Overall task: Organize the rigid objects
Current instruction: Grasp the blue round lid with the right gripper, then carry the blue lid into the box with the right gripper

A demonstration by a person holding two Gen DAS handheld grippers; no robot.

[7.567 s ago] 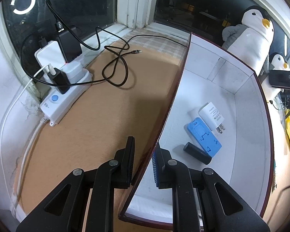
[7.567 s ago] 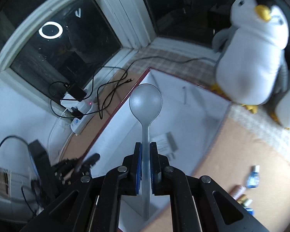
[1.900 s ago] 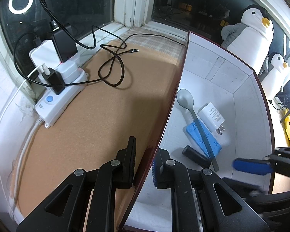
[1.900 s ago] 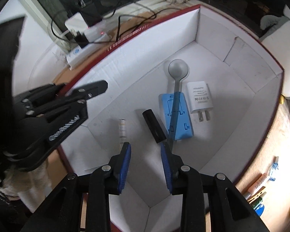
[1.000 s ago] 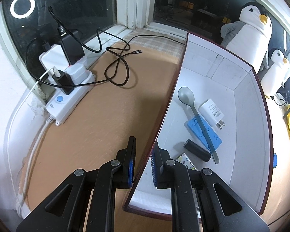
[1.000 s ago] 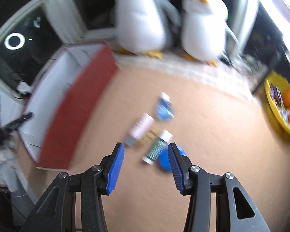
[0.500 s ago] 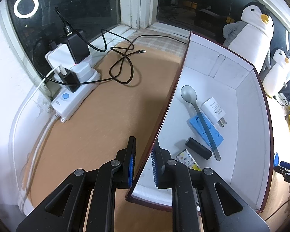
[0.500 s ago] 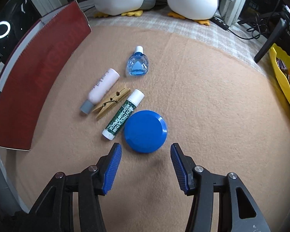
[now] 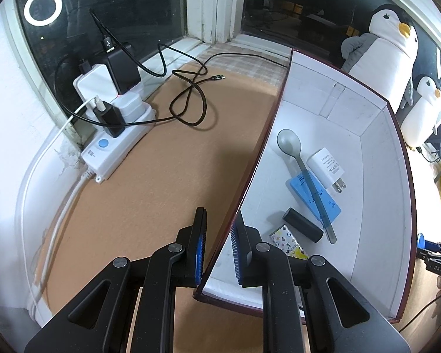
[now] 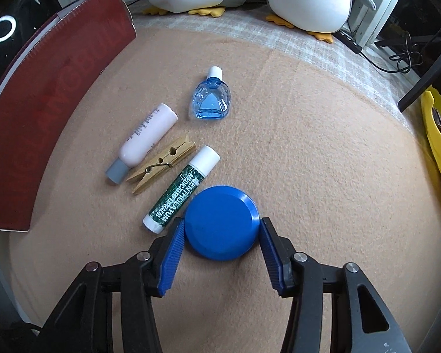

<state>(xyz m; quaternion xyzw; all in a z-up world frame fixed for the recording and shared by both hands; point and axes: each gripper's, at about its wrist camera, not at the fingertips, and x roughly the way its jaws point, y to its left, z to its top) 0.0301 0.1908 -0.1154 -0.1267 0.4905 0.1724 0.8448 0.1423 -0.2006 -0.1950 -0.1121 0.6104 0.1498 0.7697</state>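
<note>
Left tongs (image 9: pixel 219 245): clamped on the near side wall of the box (image 9: pixel 379 176), one finger outside, one inside.
Right tongs (image 10: pixel 220 253): pointing steeply down at the desk (image 10: pixel 323 153), jaws closing, one finger either side of the blue round lid (image 10: pixel 220 222); the left pad looks to touch its rim, the right pad sits just beside it.
Blue round lid: flat on the tan desk cover, right between the right tongs' fingers, well outside the box.
Beside the lid: a green lip balm stick (image 10: pixel 180 189) touching its left edge, then a wooden clothespin (image 10: pixel 161 163), a pink tube (image 10: pixel 145 139) and a small blue bottle (image 10: pixel 211 97) farther off.
Inside the box: grey spoon (image 9: pixel 304 176) lying across a blue holder (image 9: pixel 313 195), white charger plug (image 9: pixel 327 167), black cylinder (image 9: pixel 302 225), small patterned packet (image 9: pixel 288 241).
</note>
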